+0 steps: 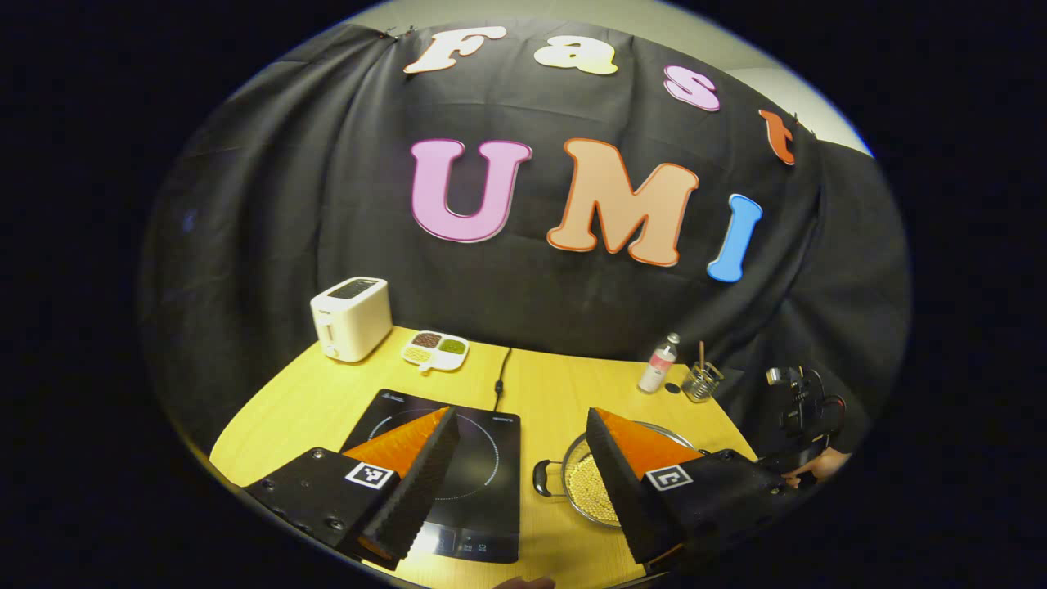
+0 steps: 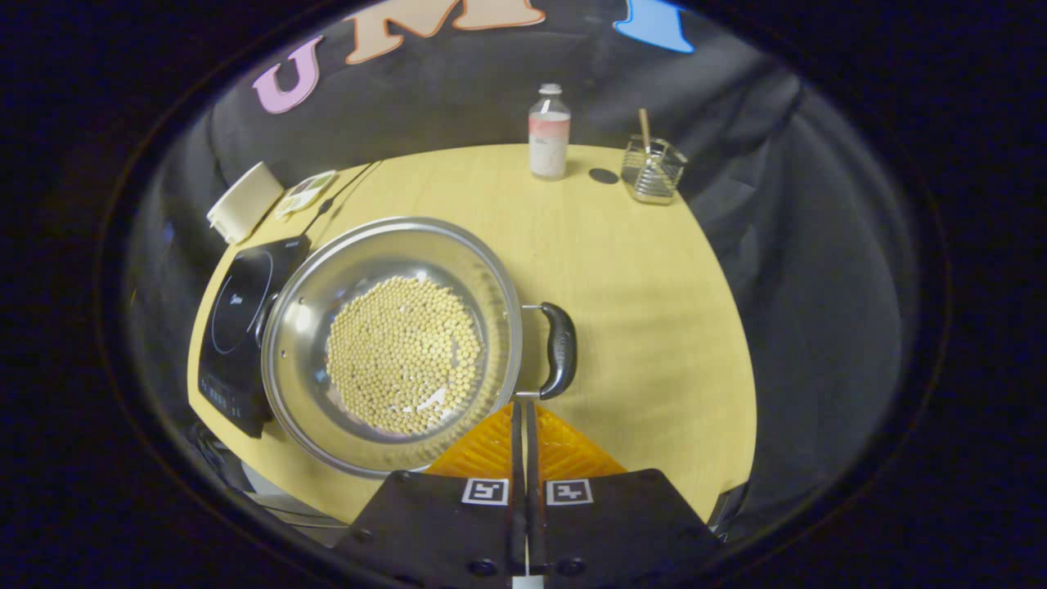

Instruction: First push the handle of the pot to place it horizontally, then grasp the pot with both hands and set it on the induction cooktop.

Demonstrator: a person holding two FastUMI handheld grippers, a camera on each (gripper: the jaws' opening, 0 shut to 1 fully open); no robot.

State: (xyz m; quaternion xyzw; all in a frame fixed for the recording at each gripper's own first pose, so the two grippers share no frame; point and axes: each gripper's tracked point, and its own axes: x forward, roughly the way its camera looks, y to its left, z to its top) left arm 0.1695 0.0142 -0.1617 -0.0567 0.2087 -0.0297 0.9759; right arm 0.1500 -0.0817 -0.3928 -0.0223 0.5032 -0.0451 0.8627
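A steel pot [image 2: 393, 343] holding yellow beans stands on the wooden table, to the right of the black induction cooktop [image 2: 237, 327]. Its black side handle [image 2: 560, 348] points right in the right gripper view. My right gripper [image 2: 523, 406] is shut with nothing between its fingers, and its tip is at the lower end of that handle. My left gripper [image 1: 522, 417] is open above the table's near edge. Its left finger covers part of the cooktop [image 1: 483, 466] and its right finger hides most of the pot [image 1: 585, 491]. The pot's other handle [image 1: 544, 478] shows between them.
At the table's back stand a white toaster [image 1: 352, 317], a divided dish [image 1: 436, 350], a bottle [image 2: 550, 131] and a glass holder [image 2: 652, 168]. The cooktop's cord [image 1: 501, 372] runs towards the wall. A hand [image 1: 818, 466] shows at the far right.
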